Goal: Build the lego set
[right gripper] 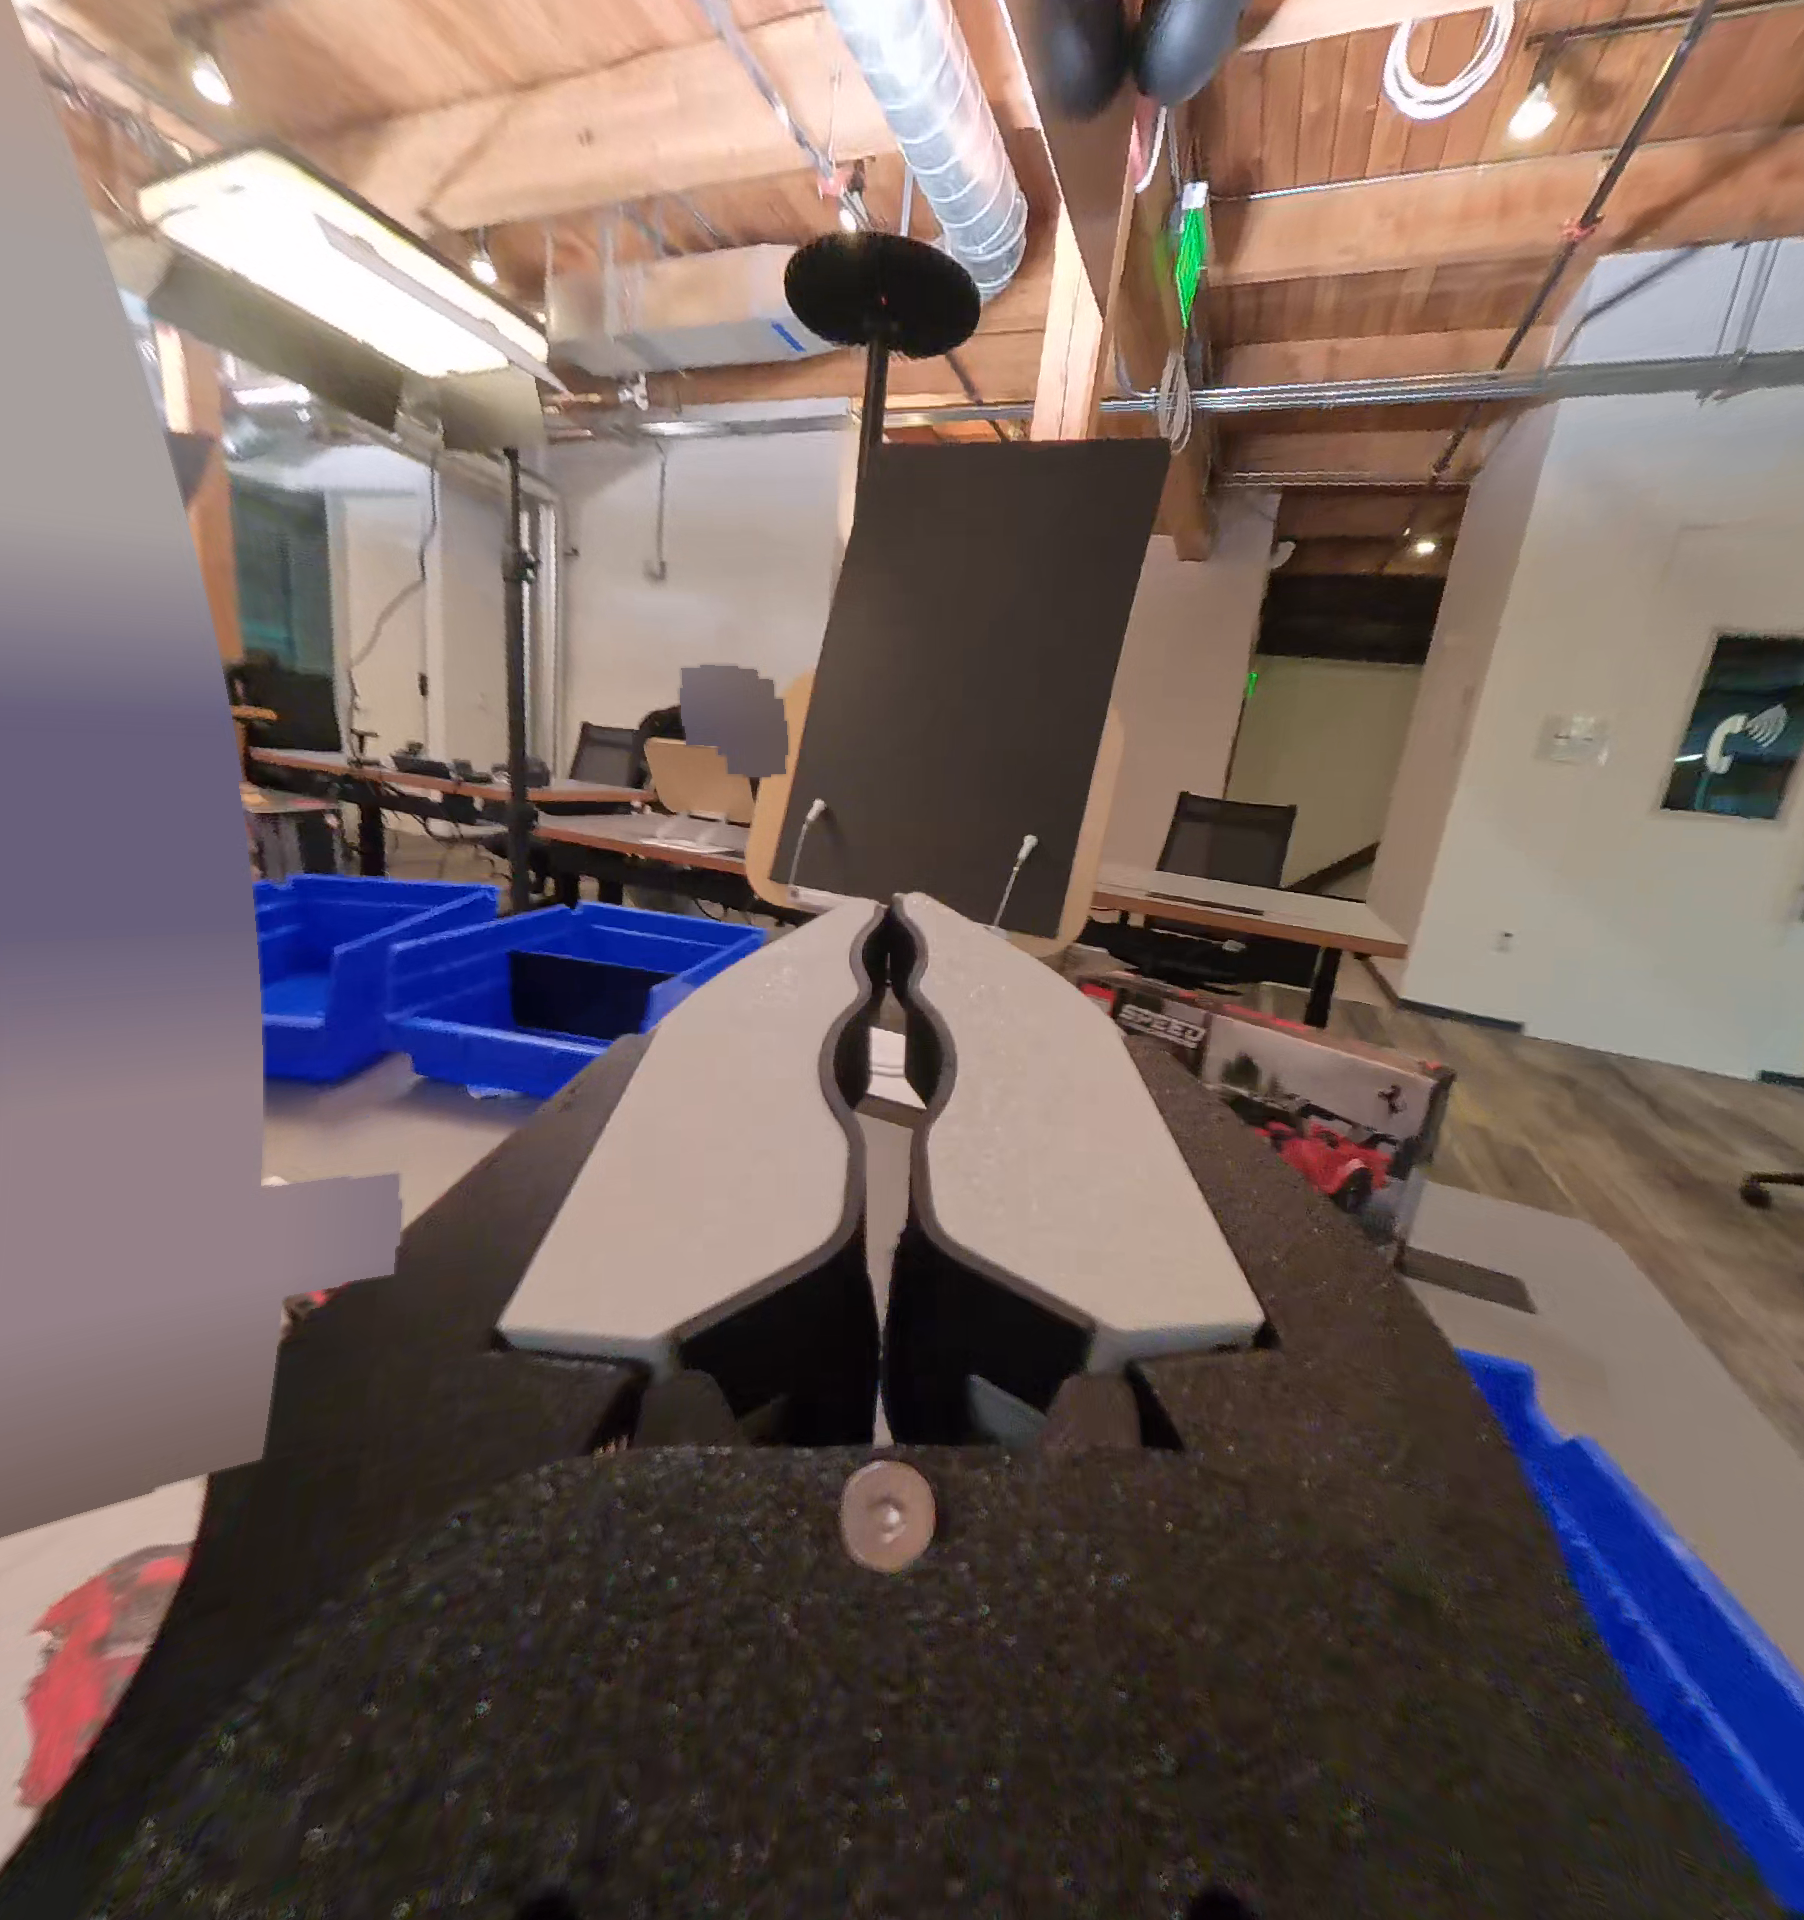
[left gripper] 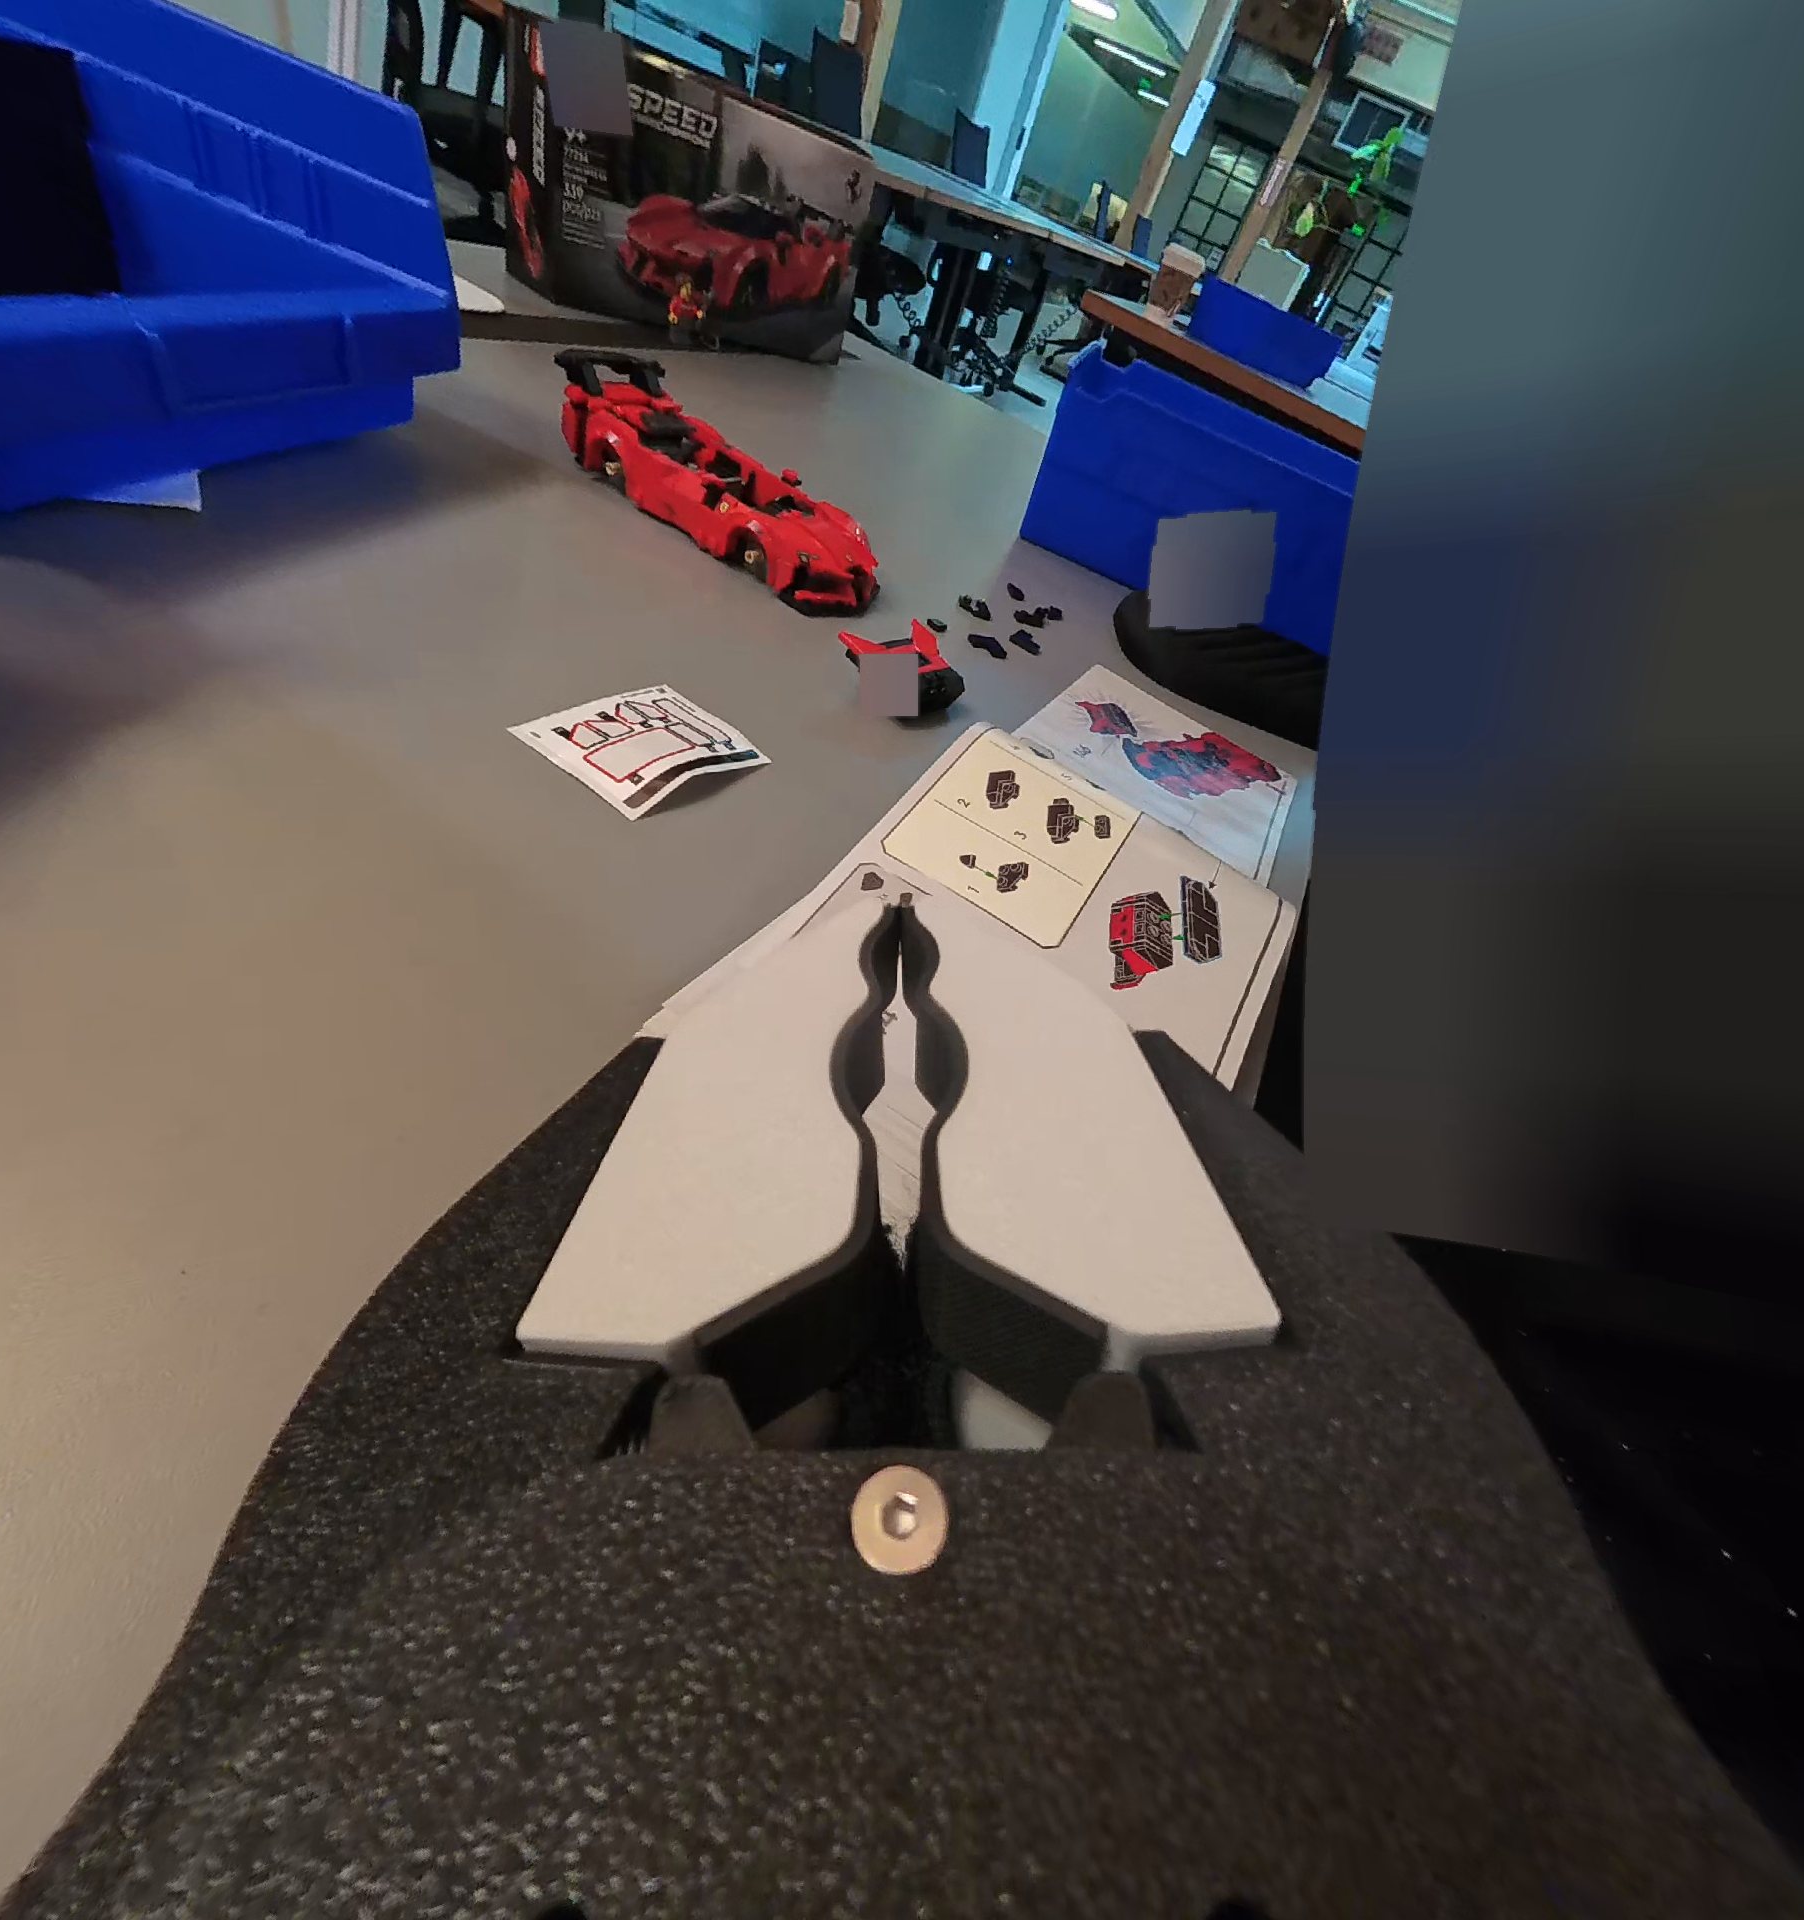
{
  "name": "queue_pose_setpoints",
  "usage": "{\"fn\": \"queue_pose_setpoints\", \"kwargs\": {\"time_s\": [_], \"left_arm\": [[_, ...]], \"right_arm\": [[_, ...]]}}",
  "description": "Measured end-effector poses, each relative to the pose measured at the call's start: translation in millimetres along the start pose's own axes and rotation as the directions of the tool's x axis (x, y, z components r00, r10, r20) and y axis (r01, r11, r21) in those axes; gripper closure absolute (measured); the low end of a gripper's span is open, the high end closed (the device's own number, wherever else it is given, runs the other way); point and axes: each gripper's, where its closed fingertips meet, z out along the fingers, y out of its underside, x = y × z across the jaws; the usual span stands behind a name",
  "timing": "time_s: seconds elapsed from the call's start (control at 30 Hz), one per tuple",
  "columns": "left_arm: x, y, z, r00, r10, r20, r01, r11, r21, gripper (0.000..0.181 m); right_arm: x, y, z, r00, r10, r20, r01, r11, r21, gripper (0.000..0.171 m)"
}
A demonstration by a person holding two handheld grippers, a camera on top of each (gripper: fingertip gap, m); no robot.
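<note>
Grey table: red car, left view only

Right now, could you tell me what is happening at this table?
A person is building a Lego car with two handheld grippers. Both the left gripper and the right gripper are shut and empty. The red car sits mostly built, with a small red subassembly, loose black pieces and the open instruction booklet nearby.

set box: printed lettering | instruction booklet: step numerals | wall sign: phone pictogram
</note>
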Motion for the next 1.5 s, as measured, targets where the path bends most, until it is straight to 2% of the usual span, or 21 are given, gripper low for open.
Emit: {"fn": "queue_pose_setpoints", "kwargs": {"time_s": [0.13,0.3,0.47,0.7,0.77,0.8,0.87,0.93,0.97,1.07,1.17,1.23,1.27,1.3,1.33,1.37,1.43,1.5], "left_arm": [[-1,2,2,1.0,0.006,0.009,-0.006,1.0,-0.017,0.181],[0,0,0,1.0,0.02,0.015,-0.02,1.0,0.002,0.181],[-4,-4,-4,0.999,0.011,0.041,-0.013,0.999,0.038,0.181],[-6,-5,-5,0.997,0.03,0.078,-0.033,0.998,0.046,0.181],[-5,-5,-5,0.996,0.032,0.085,-0.037,0.998,0.049,0.181],[-5,-5,-5,0.996,0.029,0.087,-0.033,0.998,0.053,0.178],[-4,-5,-6,0.997,0.008,0.083,-0.012,0.998,0.059,0.167],[2,-5,-8,0.999,-0.002,0.054,-0.001,0.998,0.071,0.152],[3,-5,-9,0.999,-0.003,0.052,-0.001,0.997,0.079,0.142],[8,-12,-16,0.997,0.05,0.064,-0.057,0.991,0.117,0.138],[0,-28,-28,0.978,0.111,0.179,-0.14,0.977,0.159,0.142],[-8,-42,-35,0.952,0.146,0.268,-0.196,0.965,0.172,0.143],[-11,-51,-37,0.938,0.161,0.305,-0.223,0.958,0.179,0.143],[-13,-59,-37,0.926,0.174,0.335,-0.246,0.952,0.185,0.143],[-13,-66,-35,0.917,0.185,0.353,-0.263,0.947,0.186,0.143],[-13,-72,-31,0.911,0.196,0.363,-0.276,0.944,0.182,0.143],[-11,-81,-18,0.901,0.22,0.373,-0.296,0.941,0.16,0.144],[-6,-88,-2,0.89,0.255,0.378,-0.327,0.935,0.138,0.148]], "right_arm": [[4,-12,-14,0.998,0.049,-0.027,-0.045,0.99,0.136,0.171],[-5,-57,-23,0.99,-0.127,-0.059,0.14,0.926,0.351,0.171],[-3,-63,-13,0.951,-0.252,-0.18,0.295,0.912,0.286,0.171],[-6,-52,8,0.978,-0.159,-0.138,0.192,0.942,0.274,0.171],[-8,-41,16,0.984,-0.157,-0.087,0.171,0.965,0.198,0.171],[-19,-31,21,0.989,-0.15,0.015,0.147,0.981,0.127,0.171],[-33,-16,24,0.984,-0.032,0.173,0.031,0.999,0.009,0.171],[-32,-11,25,0.972,0.084,0.219,-0.076,0.996,-0.043,0.171],[-27,-10,24,0.968,0.127,0.217,-0.115,0.991,-0.067,0.171],[-9,-1,11,0.967,0.192,0.166,-0.16,0.969,-0.188,0.171],[20,13,-22,0.994,0.101,0.052,-0.076,0.933,-0.351,0.171],[43,30,-55,0.998,0.043,-0.04,-0.057,0.86,-0.507,0.171],[51,39,-73,0.997,0.027,-0.067,-0.061,0.809,-0.584,0.161],[58,47,-89,0.996,0.017,-0.089,-0.07,0.76,-0.646,0.137],[65,55,-104,0.994,0.0,-0.113,-0.08,0.712,-0.698,0.125],[72,61,-118,0.991,-0.032,-0.134,-0.079,0.668,-0.74,0.125],[83,68,-138,0.988,-0.088,-0.124,-0.042,0.623,-0.781,0.171],[84,73,-146,0.994,-0.058,-0.097,-0.041,0.618,-0.785,0.171]]}}
